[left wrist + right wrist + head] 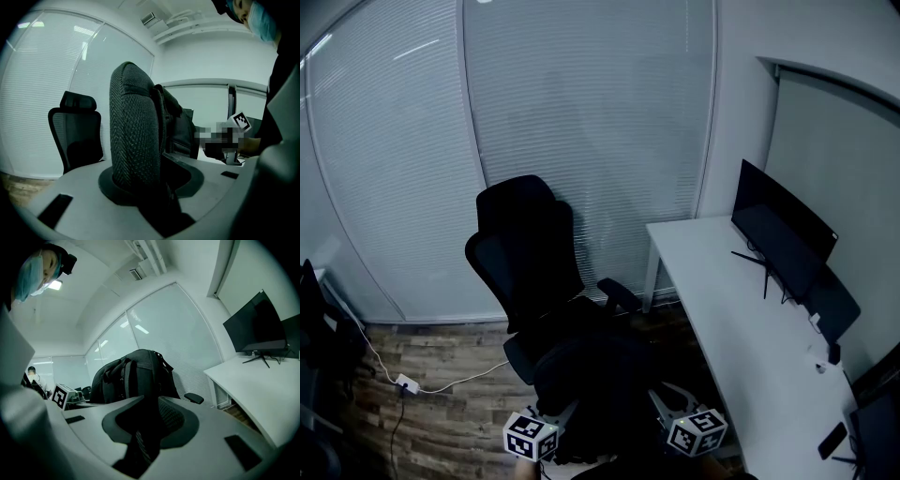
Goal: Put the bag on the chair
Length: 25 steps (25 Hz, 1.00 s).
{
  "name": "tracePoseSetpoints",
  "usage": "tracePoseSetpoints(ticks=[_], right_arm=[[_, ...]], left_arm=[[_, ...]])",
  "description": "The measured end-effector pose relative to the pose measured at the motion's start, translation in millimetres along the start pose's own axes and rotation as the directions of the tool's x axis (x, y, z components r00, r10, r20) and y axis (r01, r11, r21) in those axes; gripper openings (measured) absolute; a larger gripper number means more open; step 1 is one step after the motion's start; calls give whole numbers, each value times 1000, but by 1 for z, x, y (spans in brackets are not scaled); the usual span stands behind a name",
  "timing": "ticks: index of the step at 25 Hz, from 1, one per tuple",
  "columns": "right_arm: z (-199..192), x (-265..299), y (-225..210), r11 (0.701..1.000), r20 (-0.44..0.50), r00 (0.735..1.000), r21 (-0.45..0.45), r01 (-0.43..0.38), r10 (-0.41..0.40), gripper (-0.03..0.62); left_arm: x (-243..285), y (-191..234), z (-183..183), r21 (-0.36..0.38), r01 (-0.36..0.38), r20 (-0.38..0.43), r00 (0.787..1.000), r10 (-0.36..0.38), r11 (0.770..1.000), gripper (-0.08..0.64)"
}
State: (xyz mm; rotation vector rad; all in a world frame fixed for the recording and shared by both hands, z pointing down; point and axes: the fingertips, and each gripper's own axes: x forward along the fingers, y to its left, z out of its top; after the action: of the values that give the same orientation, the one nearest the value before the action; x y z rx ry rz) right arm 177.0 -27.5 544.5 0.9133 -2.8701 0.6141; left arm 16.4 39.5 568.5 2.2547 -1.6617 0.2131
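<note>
Frosted glass walls with closed blinds [581, 122] enclose an office corner with a wood-plank floor [441, 431]. A white rectangular counter [750, 347] along the right side carries a black flat monitor [780, 234] on a thin stand. A small white power strip [406, 382] with its cable lies on the floor at the left.

A black mesh office chair with a headrest [530, 262] stands before the glass, one armrest towards the counter. The black fabric backpack [600, 384] hangs between the two tools, just in front of the chair and covering its seat in the head view. Whether it touches the seat cannot be told.

The left tongs [147, 185] are clamped on a padded grey woven shoulder strap [133, 126], which rises upright from between the jaws. The right tongs [150, 427] are closed on a dark strap [140, 446], and the backpack's bulk looms just beyond them.
</note>
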Motion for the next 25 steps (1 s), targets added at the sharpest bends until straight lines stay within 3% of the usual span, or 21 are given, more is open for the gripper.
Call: tracePoseSetpoints(ticks=[5,10,18,25], right_arm=[[9,31,-18,1000,-23,999,-2,-27,27,103],[14,58,-31,1000,-50,999,-3,-6,6,103],[21,97,-39,994,-28,994,15,109,-109,103],[27,137,-32,974,7,976,57,219,-220,103]], left_arm=[[25,23,7,3,-28,4,1000,28,1000,152],[49,45,12,-10,-14,1,1000,14,1000,152],[78,85,22,-47,85,-25,996,-86,995,152],[96,135,38,-33,186,-63,980,-188,982,152]])
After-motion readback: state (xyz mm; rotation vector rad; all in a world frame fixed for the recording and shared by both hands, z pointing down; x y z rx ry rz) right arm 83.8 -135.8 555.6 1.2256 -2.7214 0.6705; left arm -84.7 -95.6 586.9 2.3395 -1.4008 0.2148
